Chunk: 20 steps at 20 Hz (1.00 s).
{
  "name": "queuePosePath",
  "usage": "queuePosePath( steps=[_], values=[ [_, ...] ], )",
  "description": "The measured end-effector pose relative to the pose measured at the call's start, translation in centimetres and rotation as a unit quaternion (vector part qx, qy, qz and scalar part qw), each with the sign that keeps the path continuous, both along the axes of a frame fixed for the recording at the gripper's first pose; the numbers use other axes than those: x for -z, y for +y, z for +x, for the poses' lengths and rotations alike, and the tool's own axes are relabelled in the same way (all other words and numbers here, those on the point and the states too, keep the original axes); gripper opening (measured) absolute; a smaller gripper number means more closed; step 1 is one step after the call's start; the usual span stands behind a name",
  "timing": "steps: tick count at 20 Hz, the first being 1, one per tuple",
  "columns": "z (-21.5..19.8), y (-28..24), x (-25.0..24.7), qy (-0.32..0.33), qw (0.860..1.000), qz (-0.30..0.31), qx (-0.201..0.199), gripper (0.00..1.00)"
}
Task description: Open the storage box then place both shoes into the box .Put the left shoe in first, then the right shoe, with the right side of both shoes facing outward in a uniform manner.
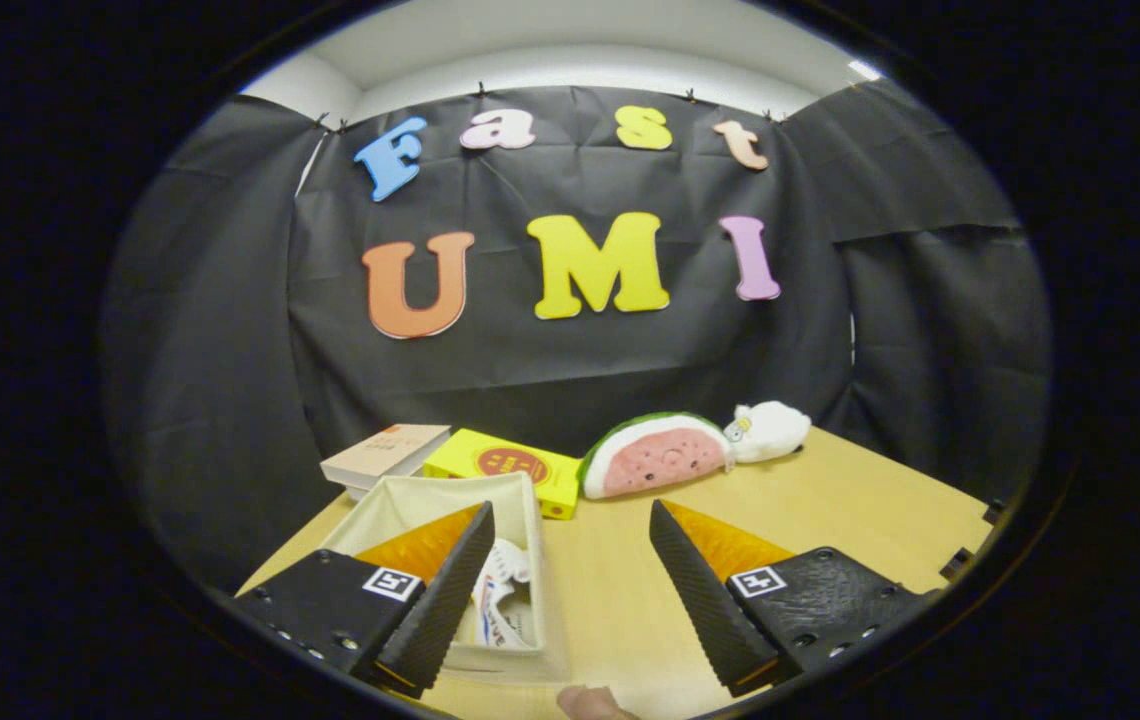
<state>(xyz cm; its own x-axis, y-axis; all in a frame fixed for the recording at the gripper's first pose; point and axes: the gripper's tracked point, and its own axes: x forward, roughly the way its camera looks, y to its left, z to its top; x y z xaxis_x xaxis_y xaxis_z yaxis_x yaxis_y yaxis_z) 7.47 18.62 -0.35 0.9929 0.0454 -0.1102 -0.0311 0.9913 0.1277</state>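
A beige fabric storage box (520, 500) stands open on the wooden table (830, 500), partly behind my left finger (450, 590). Inside it lies a white shoe (502, 600) with red and blue markings, seen between the box's right wall and that finger. My gripper (570, 520) is open, held above the table, with only bare tabletop between its fingers. The right finger (700, 590) hangs over the table to the right of the box. How many shoes lie in the box I cannot tell.
Beyond the box lie a tan book (385, 452) and a yellow box (510, 468). A watermelon-slice plush (655, 458) and a small white plush (768, 430) lie at the back of the table. A fingertip (590, 703) shows between my fingers, close in front.
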Motion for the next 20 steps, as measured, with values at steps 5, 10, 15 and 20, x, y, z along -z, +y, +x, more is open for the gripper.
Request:
queuePosePath(
  steps=[5,10,15,20],
  values=[
    [-3.3,-6.7,1.0,-0.029,0.999,0.023,0.019,0.96],
    [-6.7,-11.2,-1.5,-0.117,0.992,-0.035,0.027,0.96],
    [-10.2,-12.0,-2.5,-0.126,0.992,-0.009,-0.01,0.96],
    [-11.8,-13.4,-3.0,-0.139,0.99,-0.018,-0.011,0.96]
  ],
)
